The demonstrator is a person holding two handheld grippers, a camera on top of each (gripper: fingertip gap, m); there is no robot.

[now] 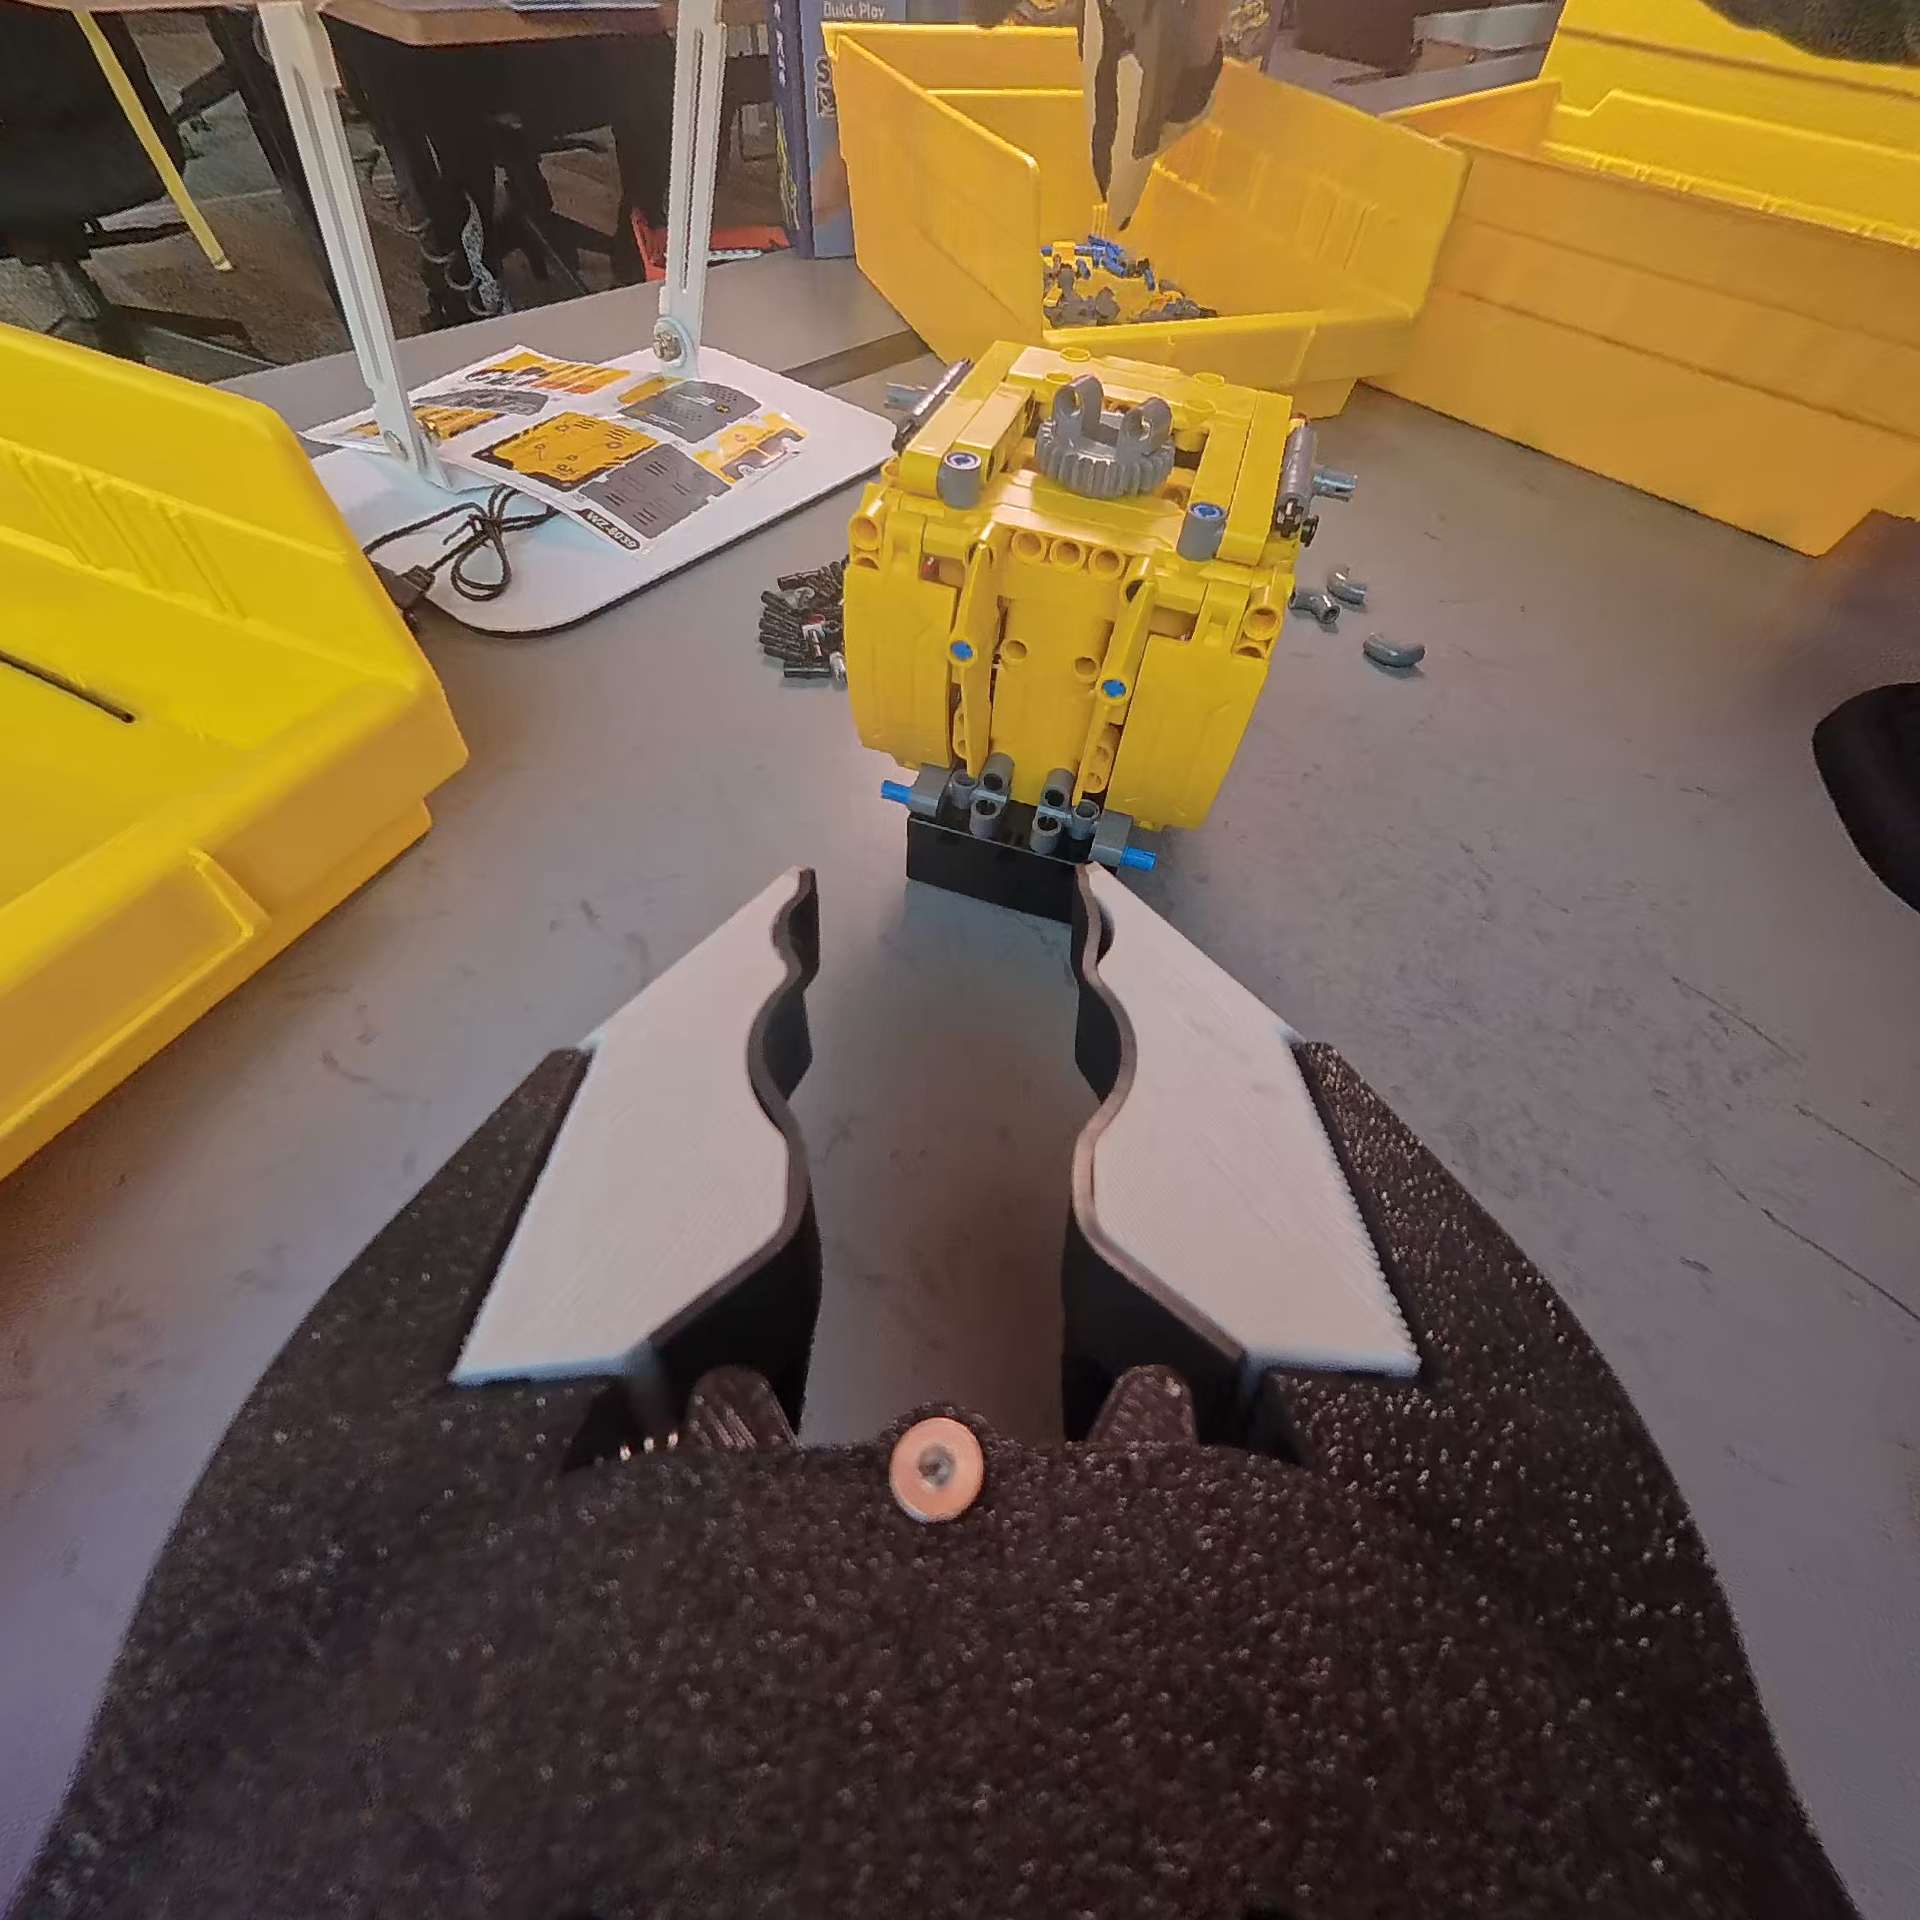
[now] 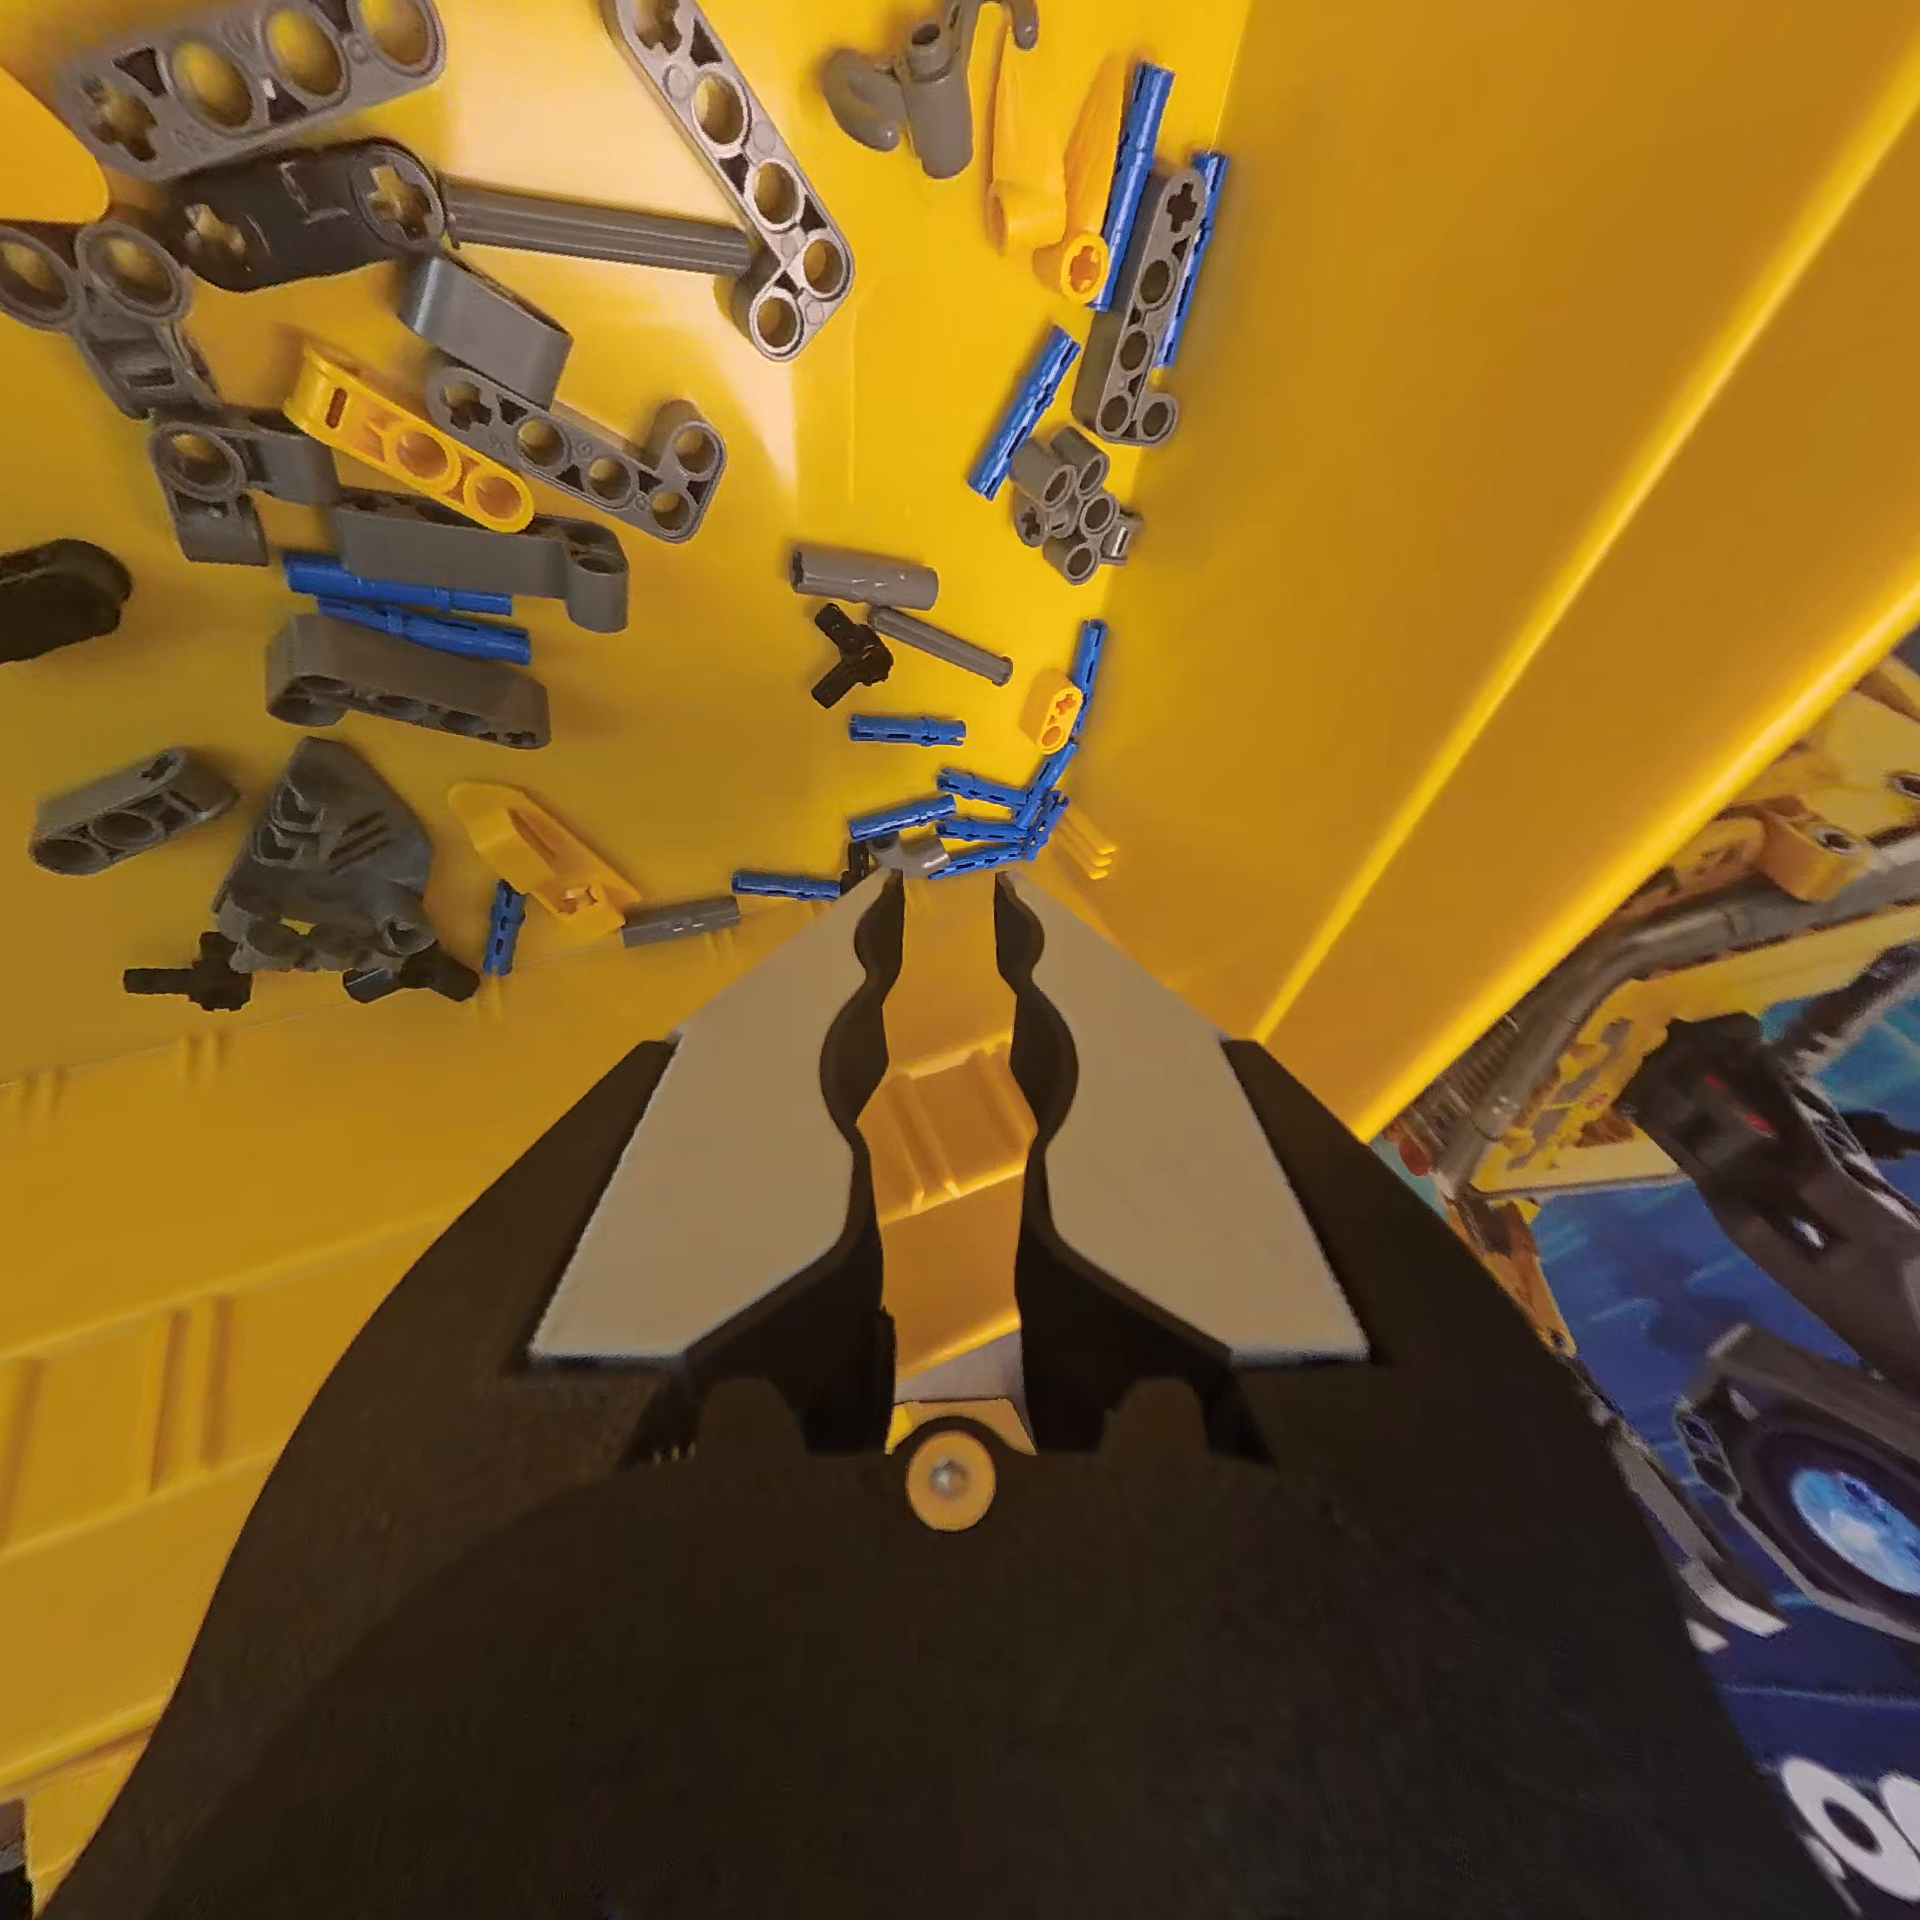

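Observation:
A yellow brick-built model (image 1: 1060,603) with a grey gear on top stands on a black block (image 1: 987,883) on the grey table. My left gripper (image 1: 943,888) is open and empty, low over the table, its tips just short of the black block. My right gripper (image 2: 945,883) is partly open and empty, reaching down into a yellow bin (image 2: 1455,468). Its tips sit right at a cluster of blue pins (image 2: 997,821) and a small grey connector (image 2: 920,854). The right gripper also shows far off in the left wrist view (image 1: 1122,197), above the bin of parts.
Several grey, yellow and black beams and pins (image 2: 488,457) lie spread in the bin. A printed box (image 2: 1714,1247) stands beside it. On the table are a sticker sheet (image 1: 592,447), a white stand (image 1: 364,312), loose black pins (image 1: 800,623), grey elbows (image 1: 1392,649) and other yellow bins (image 1: 156,727). Some 60 cm of space lies between my two pairs of fingers. My right tips are roughly 4 cm from the small grey connector (image 2: 920,854).

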